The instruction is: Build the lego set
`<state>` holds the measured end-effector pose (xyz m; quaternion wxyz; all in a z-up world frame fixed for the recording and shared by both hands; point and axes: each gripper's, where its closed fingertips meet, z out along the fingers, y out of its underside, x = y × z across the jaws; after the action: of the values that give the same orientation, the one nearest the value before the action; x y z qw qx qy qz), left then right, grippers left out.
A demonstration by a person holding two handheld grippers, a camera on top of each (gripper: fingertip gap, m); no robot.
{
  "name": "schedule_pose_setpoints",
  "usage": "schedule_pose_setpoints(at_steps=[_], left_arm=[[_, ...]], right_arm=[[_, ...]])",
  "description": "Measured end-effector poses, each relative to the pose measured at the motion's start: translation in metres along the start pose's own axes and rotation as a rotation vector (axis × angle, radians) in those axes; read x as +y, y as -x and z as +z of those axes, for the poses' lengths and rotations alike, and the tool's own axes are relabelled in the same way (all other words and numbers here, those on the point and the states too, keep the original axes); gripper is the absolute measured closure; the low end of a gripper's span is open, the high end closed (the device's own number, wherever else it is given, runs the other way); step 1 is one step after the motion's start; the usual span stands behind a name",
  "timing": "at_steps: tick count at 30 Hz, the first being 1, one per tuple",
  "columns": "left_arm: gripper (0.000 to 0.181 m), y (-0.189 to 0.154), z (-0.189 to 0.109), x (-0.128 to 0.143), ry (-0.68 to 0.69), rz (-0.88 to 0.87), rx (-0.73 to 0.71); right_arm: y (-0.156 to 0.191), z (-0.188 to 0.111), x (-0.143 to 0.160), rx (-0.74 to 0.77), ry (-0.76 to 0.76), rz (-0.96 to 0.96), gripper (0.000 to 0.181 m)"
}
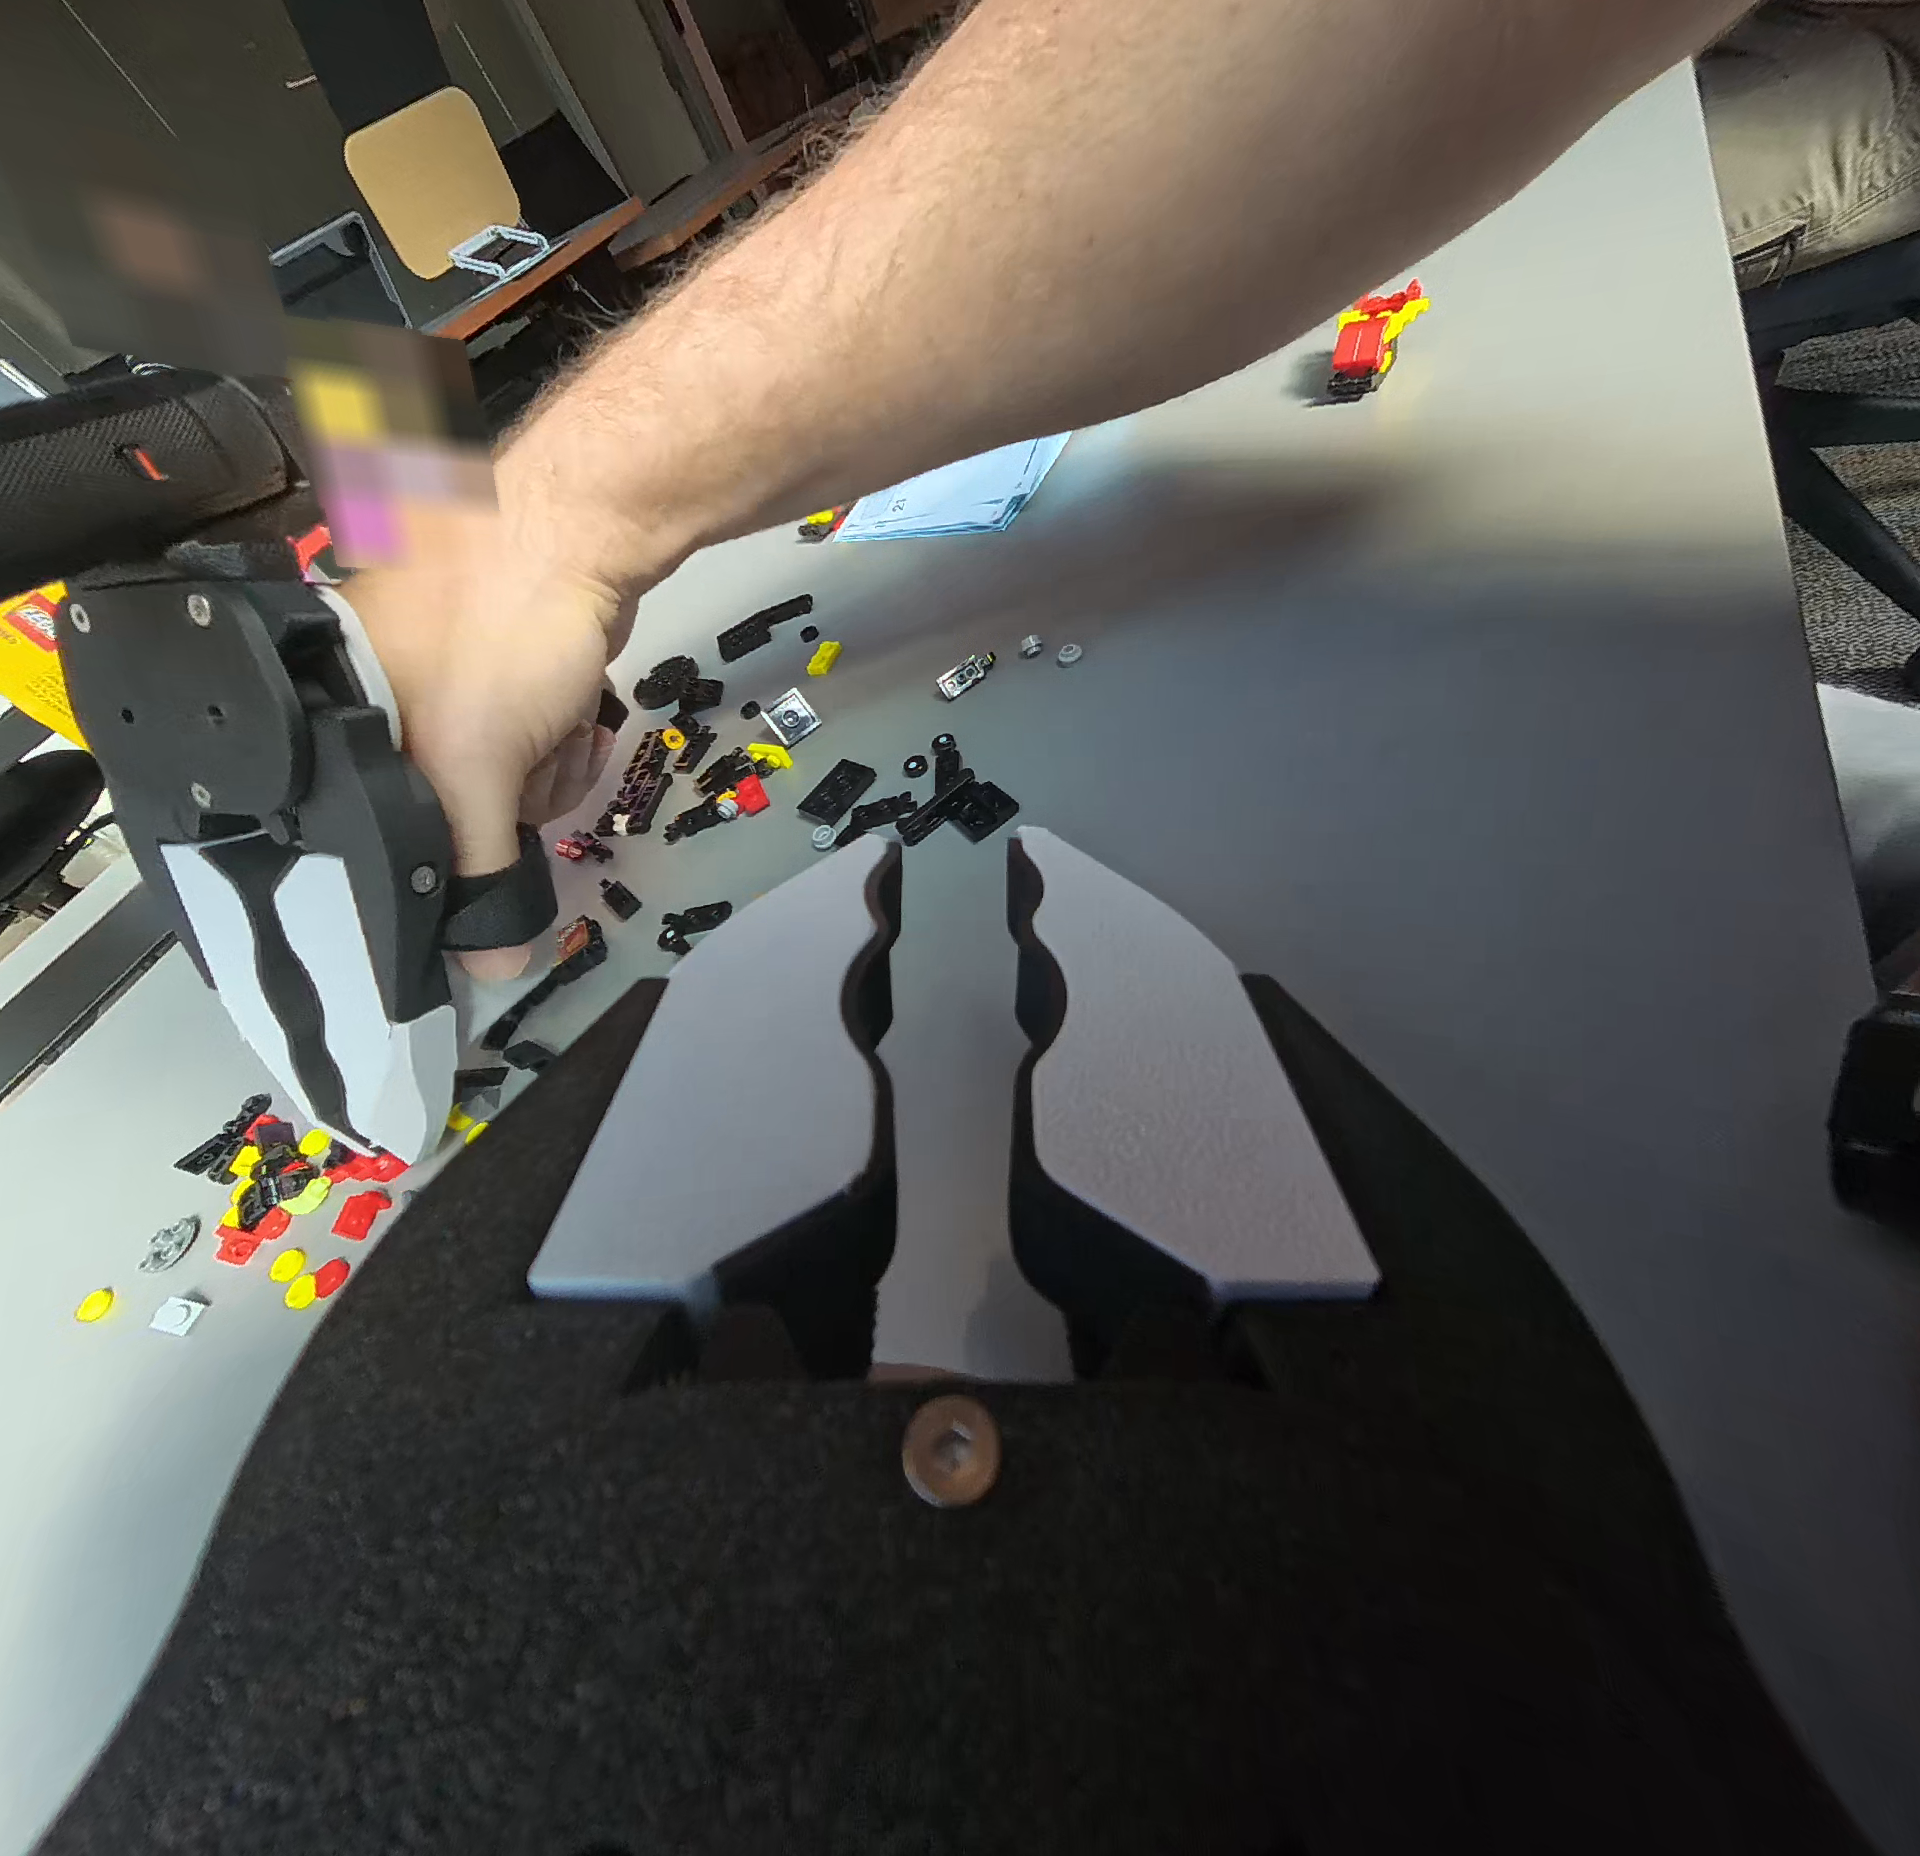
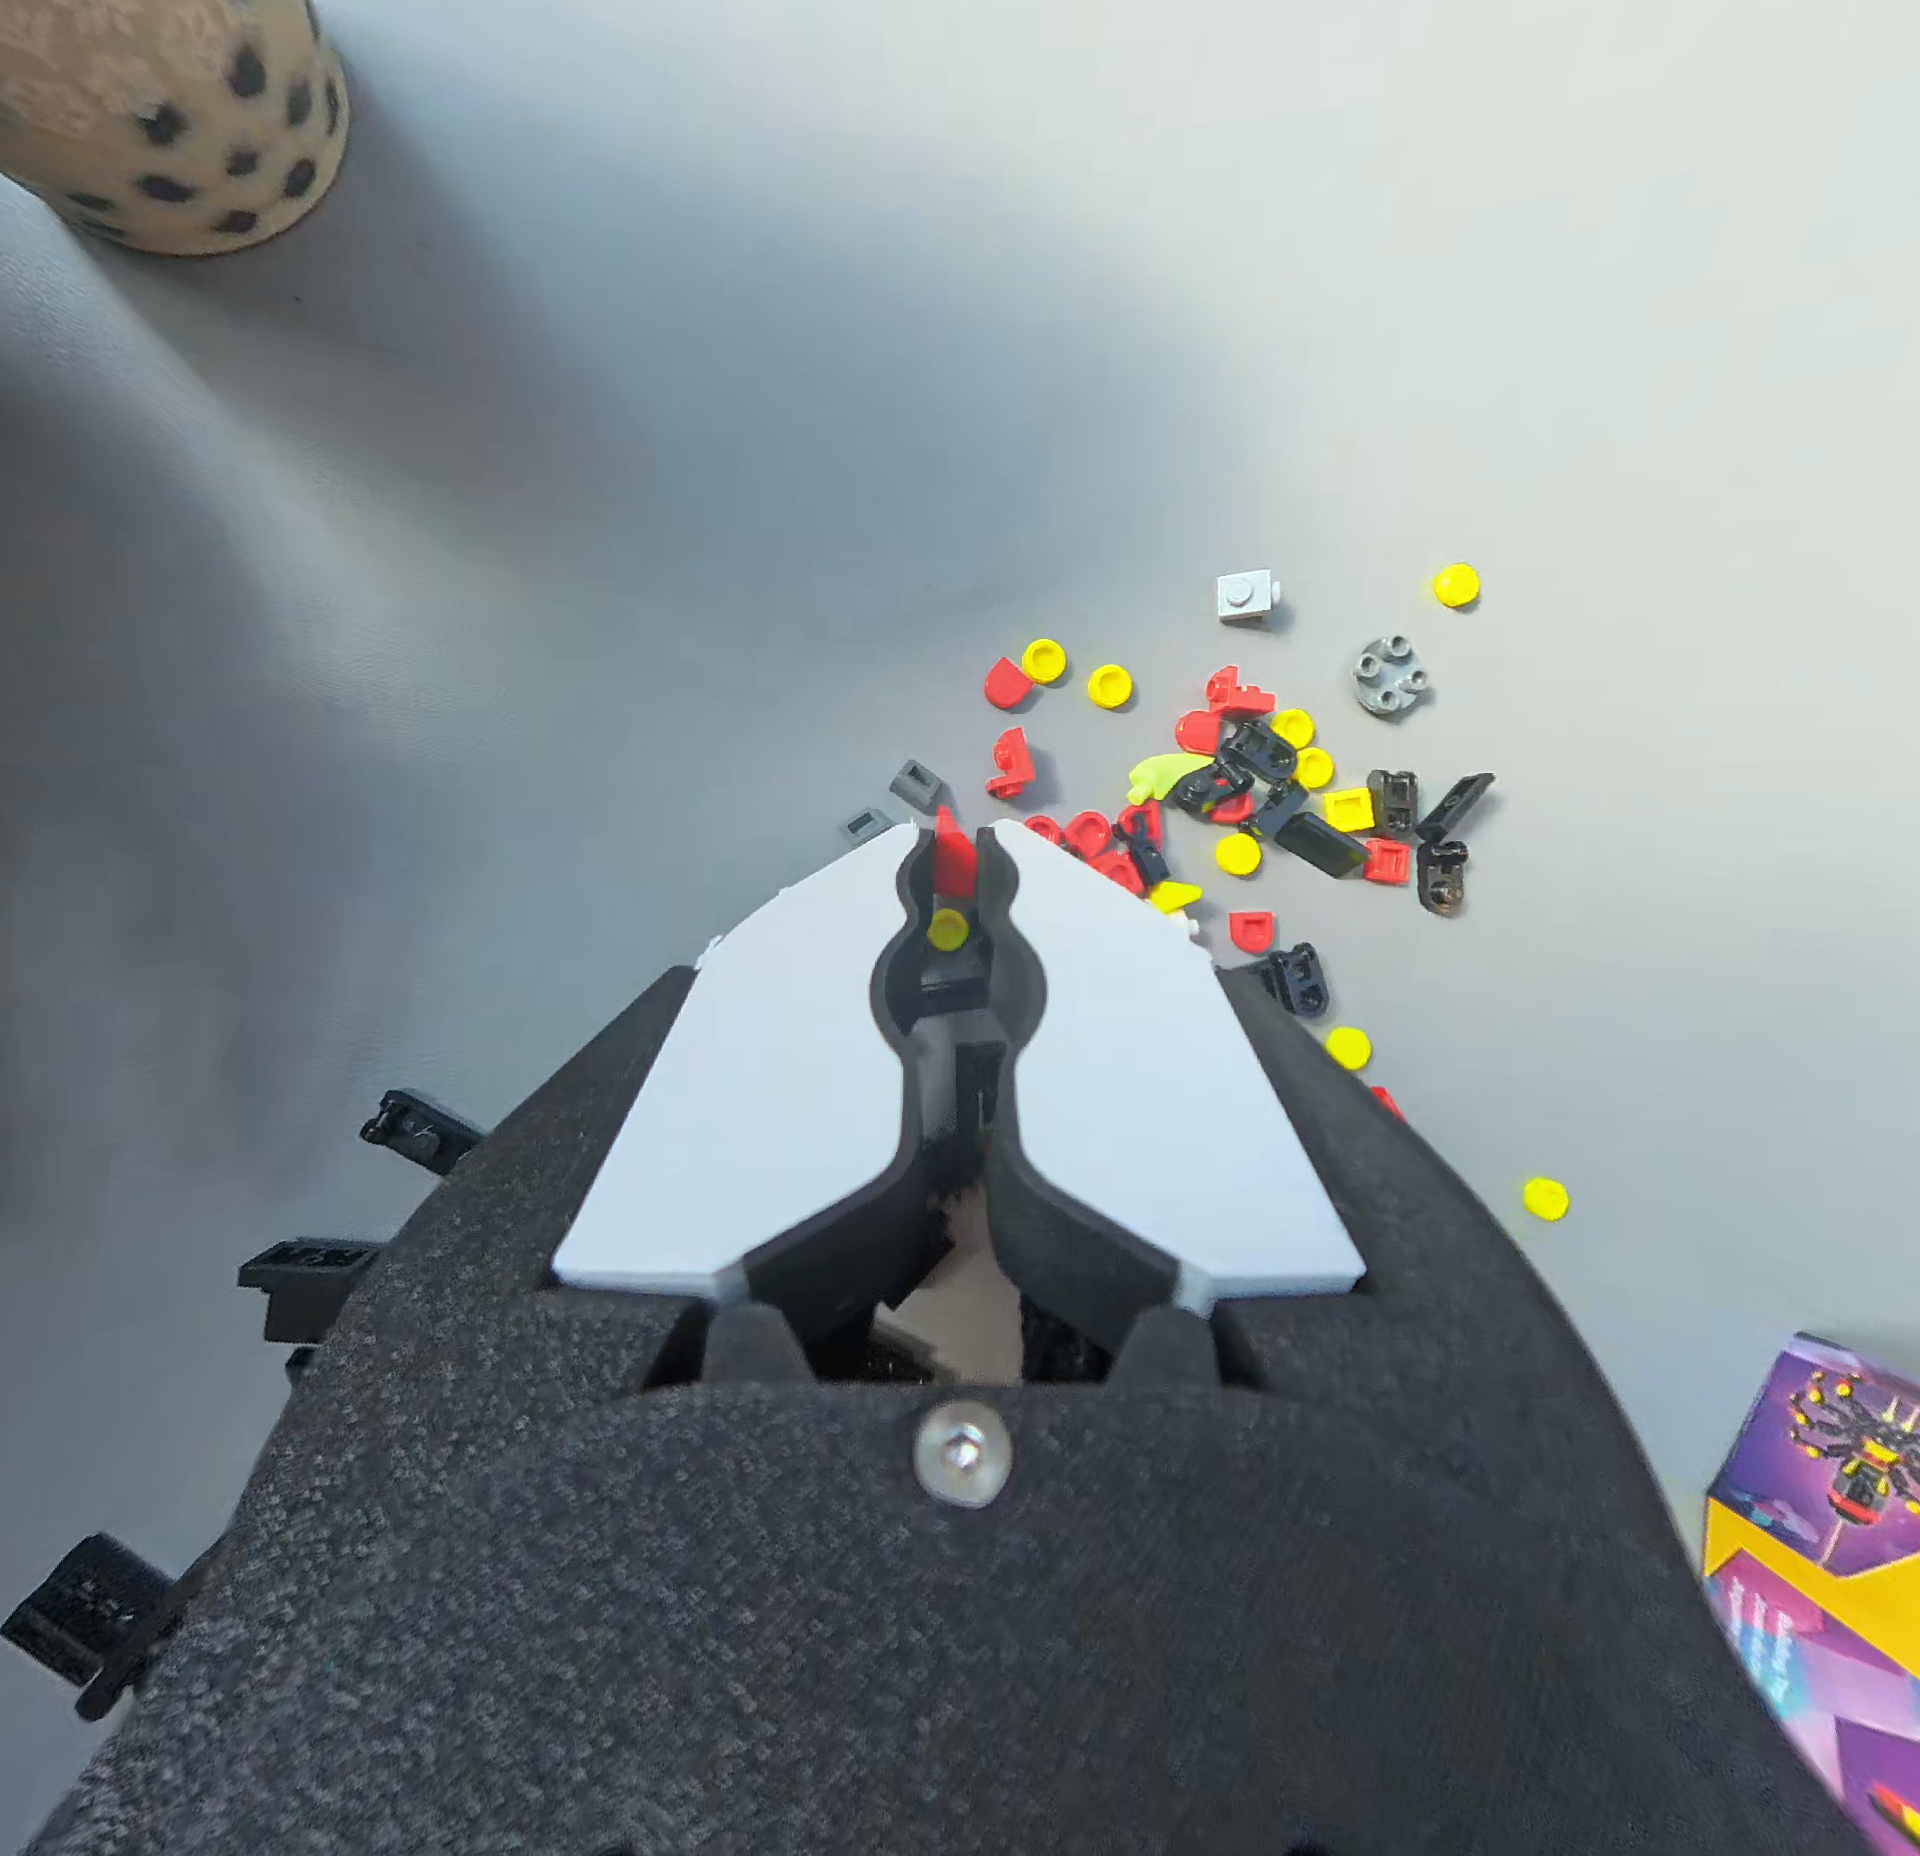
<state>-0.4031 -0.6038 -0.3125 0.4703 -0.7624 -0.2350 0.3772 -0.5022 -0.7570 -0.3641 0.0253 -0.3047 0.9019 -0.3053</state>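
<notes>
Grey desk [image 1: 1455, 871] strewn with lego pieces [image 2: 1247, 788]. Right tongs [image 2: 958, 840] clamped on a red piece [image 2: 951, 856] at the pile's edge. Left tongs [image 1: 954, 850] parted, empty, above scattered black pieces [image 1: 935, 804].

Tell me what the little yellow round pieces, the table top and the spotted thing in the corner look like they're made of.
Yellow round pieces: hard moulded plastic, smooth and slightly glossy, with crisp rims. Table top: smooth matte grey, probably laminate; no grain shows. Spotted thing: tan with dark spots and a fuzzy surface, likely plush fabric, though blurred.
</notes>
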Motion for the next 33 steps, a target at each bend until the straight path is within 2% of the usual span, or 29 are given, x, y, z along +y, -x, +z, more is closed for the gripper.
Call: schedule_pose_setpoints(at_steps=[1, 3, 5, 7, 9, 12, 14, 16, 18, 20, 23, 25, 28, 30, 33], left_arm=[[0.162, 0.000, 0.000, 0.000, 0.000, 0.000, -0.001], [0.162, 0.000, 0.000, 0.000, -0.001, 0.001, -0.003], [0.162, 0.000, 0.001, 0.000, 0.004, 0.003, -0.002], [0.162, -0.001, 0.001, 0.001, 0.009, 0.009, 0.001], [0.162, -0.002, 0.002, 0.001, 0.010, 0.016, 0.005], [0.162, -0.004, 0.004, 0.002, 0.019, 0.032, 0.012], [0.162, -0.006, 0.005, 0.002, 0.025, 0.045, 0.015], [0.162, -0.007, 0.006, 0.003, 0.030, 0.055, 0.015], [0.162, -0.007, 0.006, 0.003, 0.032, 0.061, 0.014], [0.162, -0.007, 0.006, 0.002, 0.029, 0.064, 0.011], [0.162, -0.006, 0.006, 0.002, 0.026, 0.067, 0.006], [0.162, -0.007, 0.006, 0.002, 0.026, 0.071, 0.005], [0.162, -0.008, 0.006, 0.003, 0.033, 0.081, 0.005], [0.162, -0.008, 0.007, 0.004, 0.043, 0.094, 0.004], [0.162, -0.008, 0.008, 0.006, 0.055, 0.109, -0.002]], right_arm=[[0.002, -0.008, -0.001, 0.016, -0.010, 0.008, 0.174], [0.012, -0.036, 0.003, 0.061, -0.024, 0.027, 0.174], [0.035, -0.076, 0.020, 0.103, -0.021, 0.092, 0.174], [0.075, -0.116, 0.054, 0.117, 0.016, 0.220, 0.174], [0.122, -0.143, 0.102, 0.133, 0.108, 0.358, 0.174], [0.177, -0.158, 0.158, 0.149, 0.195, 0.536, 0.174], [0.192, -0.158, 0.184, 0.178, 0.246, 0.592, 0.174], [0.194, -0.155, 0.192, 0.193, 0.221, 0.622, 0.174], [0.183, -0.160, 0.191, 0.227, 0.211, 0.621, 0.157], [0.163, -0.167, 0.174, 0.245, 0.165, 0.561, 0.155], [0.109, -0.169, 0.116, 0.264, 0.020, 0.424, 0.156], [0.062, -0.161, 0.075, 0.318, -0.041, 0.312, 0.159], [0.001, -0.124, 0.041, 0.324, -0.026, 0.182, 0.166], [-0.023, -0.087, 0.043, 0.247, 0.044, 0.167, 0.173], [-0.035, -0.043, 0.057, 0.131, 0.122, 0.190, 0.173]])
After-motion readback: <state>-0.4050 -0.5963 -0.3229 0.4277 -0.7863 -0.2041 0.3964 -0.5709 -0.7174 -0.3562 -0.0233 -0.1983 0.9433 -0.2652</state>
